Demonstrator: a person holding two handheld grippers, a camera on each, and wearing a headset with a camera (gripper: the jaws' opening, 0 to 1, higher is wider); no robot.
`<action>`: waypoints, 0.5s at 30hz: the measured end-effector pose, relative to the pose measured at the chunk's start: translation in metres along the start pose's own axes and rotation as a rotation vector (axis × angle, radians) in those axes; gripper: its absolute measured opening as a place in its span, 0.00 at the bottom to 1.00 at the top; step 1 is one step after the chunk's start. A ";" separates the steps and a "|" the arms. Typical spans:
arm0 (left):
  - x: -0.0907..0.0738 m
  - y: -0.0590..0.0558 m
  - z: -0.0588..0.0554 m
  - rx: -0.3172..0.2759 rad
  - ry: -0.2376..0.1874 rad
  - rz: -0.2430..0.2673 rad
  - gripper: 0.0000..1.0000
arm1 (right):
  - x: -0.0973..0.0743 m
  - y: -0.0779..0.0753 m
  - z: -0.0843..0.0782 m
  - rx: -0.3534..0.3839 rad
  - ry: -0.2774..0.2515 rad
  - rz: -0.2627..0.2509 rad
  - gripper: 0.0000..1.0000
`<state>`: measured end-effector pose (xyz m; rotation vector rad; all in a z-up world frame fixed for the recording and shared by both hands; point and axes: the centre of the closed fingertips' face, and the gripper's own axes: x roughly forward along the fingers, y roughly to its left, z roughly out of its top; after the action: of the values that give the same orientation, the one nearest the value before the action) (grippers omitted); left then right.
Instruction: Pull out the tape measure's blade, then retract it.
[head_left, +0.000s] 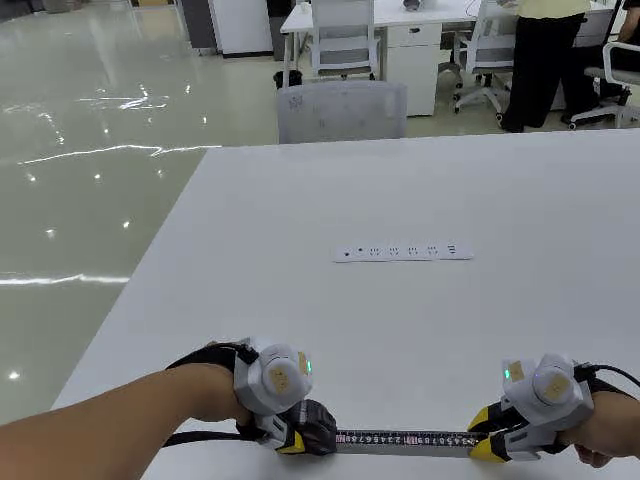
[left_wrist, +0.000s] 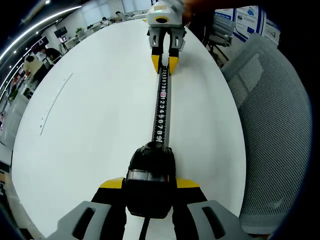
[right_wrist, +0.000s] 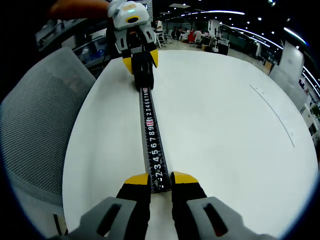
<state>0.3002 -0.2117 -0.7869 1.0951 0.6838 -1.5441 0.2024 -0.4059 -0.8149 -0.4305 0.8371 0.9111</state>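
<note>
A glossy pale floor (head_left: 90, 150) spreads to the left gripper's (left_wrist: 150, 183) side, with white desks (head_left: 400, 20) and a standing person (head_left: 540, 60) well beyond both grippers. The white table (head_left: 400, 190) carries the work. A grey mesh chair (head_left: 340, 110) stands at the edge far from the grippers. A white power strip (head_left: 403, 253) lies flat ahead of them, well apart. The left gripper's jaws are clamped on the black tape measure (left_wrist: 150, 170) (the only housing here, with the rest of the tape inside). Its blade (right_wrist: 151, 135) runs out flat along the table to the right gripper (right_wrist: 160, 178), whose yellow-tipped jaws appear pinched together on the blade's end.
</note>
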 end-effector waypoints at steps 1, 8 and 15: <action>0.000 0.000 0.000 0.000 0.000 0.000 0.32 | -0.001 0.000 -0.001 0.000 0.003 0.000 0.13; 0.000 0.000 0.000 0.000 0.001 0.000 0.32 | -0.004 -0.001 -0.005 0.011 -0.001 0.000 0.13; 0.000 0.000 0.000 -0.003 0.002 0.001 0.32 | -0.008 -0.003 -0.010 0.006 0.012 0.000 0.13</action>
<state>0.3001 -0.2118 -0.7870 1.0943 0.6867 -1.5413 0.1981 -0.4184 -0.8152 -0.4310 0.8504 0.9062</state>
